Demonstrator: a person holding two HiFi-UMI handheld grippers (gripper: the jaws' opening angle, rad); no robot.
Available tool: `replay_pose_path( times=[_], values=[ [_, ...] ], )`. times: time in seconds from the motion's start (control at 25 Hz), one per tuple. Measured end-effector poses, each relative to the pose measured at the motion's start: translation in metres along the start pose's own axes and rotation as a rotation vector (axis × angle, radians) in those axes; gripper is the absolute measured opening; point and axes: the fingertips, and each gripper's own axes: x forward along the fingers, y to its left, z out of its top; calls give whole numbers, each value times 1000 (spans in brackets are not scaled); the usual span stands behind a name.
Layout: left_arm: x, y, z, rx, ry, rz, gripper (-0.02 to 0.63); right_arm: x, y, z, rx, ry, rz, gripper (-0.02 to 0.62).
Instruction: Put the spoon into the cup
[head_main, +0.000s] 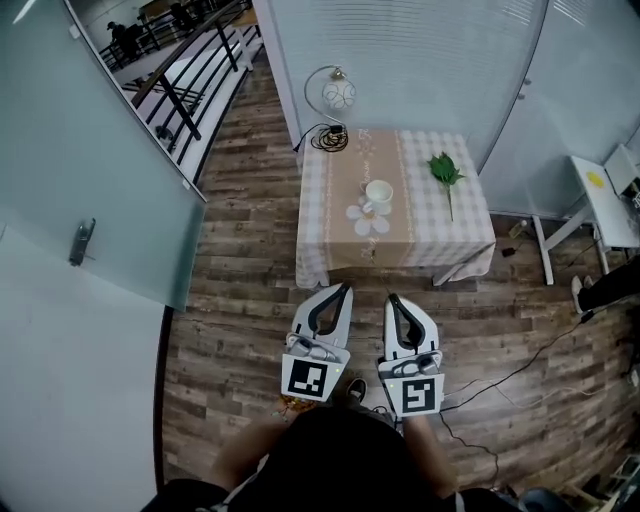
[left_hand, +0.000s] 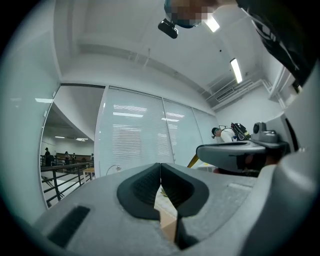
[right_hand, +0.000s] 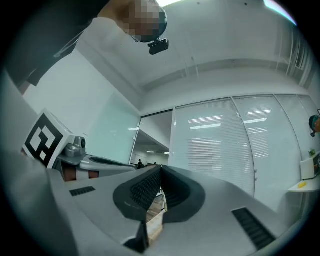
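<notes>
A white cup (head_main: 378, 194) stands near the middle of a small table (head_main: 340, 250) covered by a checked cloth with a tan runner. A white flower-shaped mat (head_main: 366, 218) lies just in front of the cup. I cannot make out a spoon at this distance. My left gripper (head_main: 347, 287) and right gripper (head_main: 391, 297) hang side by side over the wooden floor, short of the table's near edge, tips towards it. Both are shut with nothing between the jaws. The left gripper (left_hand: 160, 172) and right gripper (right_hand: 161, 175) views show mostly ceiling and blinds.
A green leafy sprig (head_main: 444, 172) lies on the table's right side. A round lamp (head_main: 337, 96) with a coiled cable stands at the back left corner. A glass partition (head_main: 90, 170) runs along the left. A white desk (head_main: 605, 205) stands at the right, and cables (head_main: 520, 370) trail over the floor.
</notes>
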Motion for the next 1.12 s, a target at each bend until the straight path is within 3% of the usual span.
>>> replay_pose_path(
  times=[0.12,0.4,0.8,1.12],
  values=[
    [4,6,-5,-15,15,15,17,6,1,-11,11,26,29,8],
    [38,35,-29,-41,27,4,17,44,-13,-42,-6,72,4,8],
    [117,106,-44,-63,-10,-107,17,141,-37,-64,-91,116,-61,8],
    [175,133,-60,-90,-6,-172,17,193,-59,-87,-116,152,-103,8]
  ],
)
